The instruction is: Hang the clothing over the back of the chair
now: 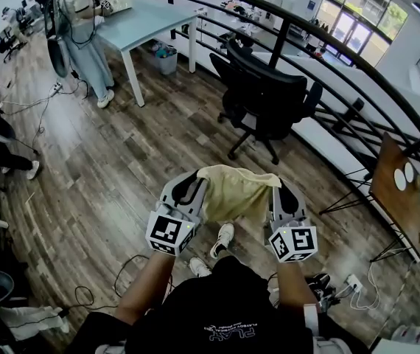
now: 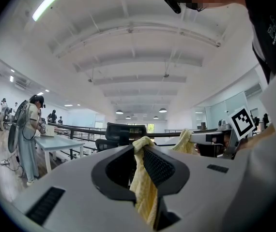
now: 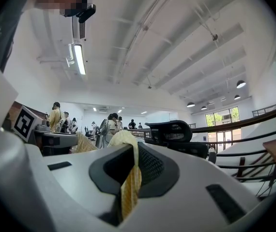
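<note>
A pale yellow piece of clothing (image 1: 233, 190) hangs stretched between my two grippers in the head view, above the floor and short of the chair. My left gripper (image 1: 192, 185) is shut on its left corner; the cloth (image 2: 143, 178) runs down between the jaws in the left gripper view. My right gripper (image 1: 281, 188) is shut on the right corner, the cloth (image 3: 128, 187) pinched thin between its jaws. The black office chair (image 1: 267, 98) stands ahead by the railing, its back (image 2: 124, 131) facing me and its headrest (image 3: 169, 129) seen beyond the right jaws.
A curved black railing (image 1: 357, 57) runs behind the chair. A light blue table (image 1: 145, 22) with a person (image 1: 85, 28) beside it stands at the far left. A wooden board (image 1: 400, 198) leans at the right. Cables (image 1: 99, 290) lie on the wood floor near the person's feet.
</note>
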The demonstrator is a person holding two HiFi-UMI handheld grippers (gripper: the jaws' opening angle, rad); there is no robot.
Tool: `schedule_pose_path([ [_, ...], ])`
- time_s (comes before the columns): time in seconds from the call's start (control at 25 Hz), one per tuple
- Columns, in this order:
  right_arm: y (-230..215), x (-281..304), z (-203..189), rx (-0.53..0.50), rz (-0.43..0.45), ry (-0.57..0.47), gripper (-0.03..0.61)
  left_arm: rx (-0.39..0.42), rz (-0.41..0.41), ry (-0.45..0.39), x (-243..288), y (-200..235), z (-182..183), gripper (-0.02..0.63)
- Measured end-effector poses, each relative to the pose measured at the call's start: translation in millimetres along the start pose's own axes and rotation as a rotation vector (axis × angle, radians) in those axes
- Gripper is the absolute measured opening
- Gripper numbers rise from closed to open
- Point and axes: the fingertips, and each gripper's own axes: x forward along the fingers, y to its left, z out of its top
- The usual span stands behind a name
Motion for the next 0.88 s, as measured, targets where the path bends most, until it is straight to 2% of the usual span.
schedule_pose_path([
  [0.28,0.1,17.2,0.1,0.009,0.022,-0.010,0.026,0.007,-0.001,0.007,9.7,7.7,0.8,0.067],
  [0.48,-3.3,29.9,6.5,0.007,0.039,-0.028,0.026,0.063,-0.004,0.017,20.1,6.8,3.6,0.067],
  [0.88,-22.2,66.8,15.4,0.000,0.048,-0.041,0.026,0.059,0.011,0.010,56.8,30.9,10.7,0.067],
])
